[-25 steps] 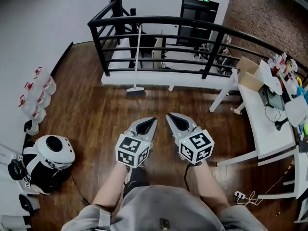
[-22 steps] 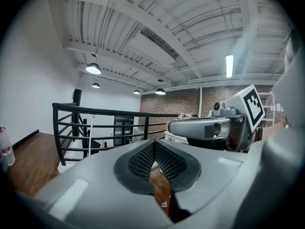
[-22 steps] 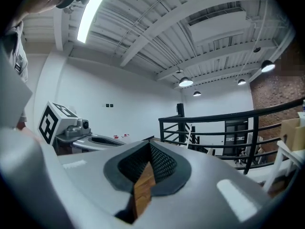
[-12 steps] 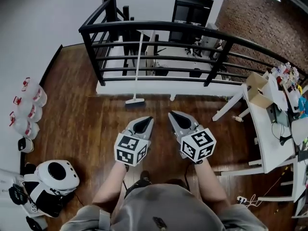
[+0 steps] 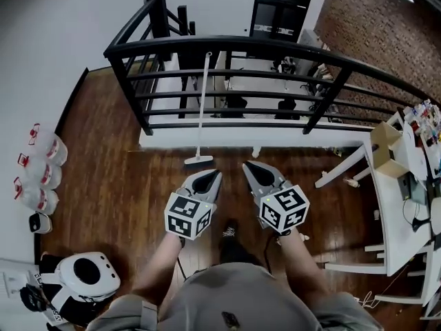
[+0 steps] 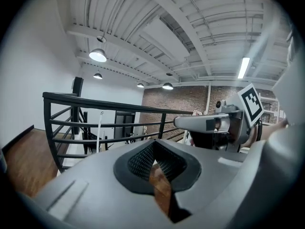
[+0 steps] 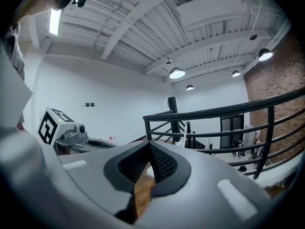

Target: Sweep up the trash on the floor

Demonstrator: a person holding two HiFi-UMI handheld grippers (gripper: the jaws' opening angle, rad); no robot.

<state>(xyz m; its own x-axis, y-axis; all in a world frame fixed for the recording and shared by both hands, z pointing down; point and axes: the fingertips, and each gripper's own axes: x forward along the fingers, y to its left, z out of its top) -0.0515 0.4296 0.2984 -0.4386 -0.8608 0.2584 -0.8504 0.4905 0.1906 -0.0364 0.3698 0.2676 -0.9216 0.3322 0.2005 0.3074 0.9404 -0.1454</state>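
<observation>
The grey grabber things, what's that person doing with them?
A person holds a gripper in each hand, the left gripper and the right gripper, side by side out in front. Both are shut with nothing in them. Ahead, a broom leans upright against the black railing, its head on the wooden floor. Neither gripper touches it, so no sweeping has started.

We have open wooden floor (image 5: 117, 185) ahead, free as far as the black railing (image 5: 275, 43), which bars any passage beyond. A broom (image 5: 202, 116) stands against it (head down on the boards). A white table (image 5: 396, 212) hems us in on the right, and bottles (image 5: 38, 164) line the left wall.
</observation>
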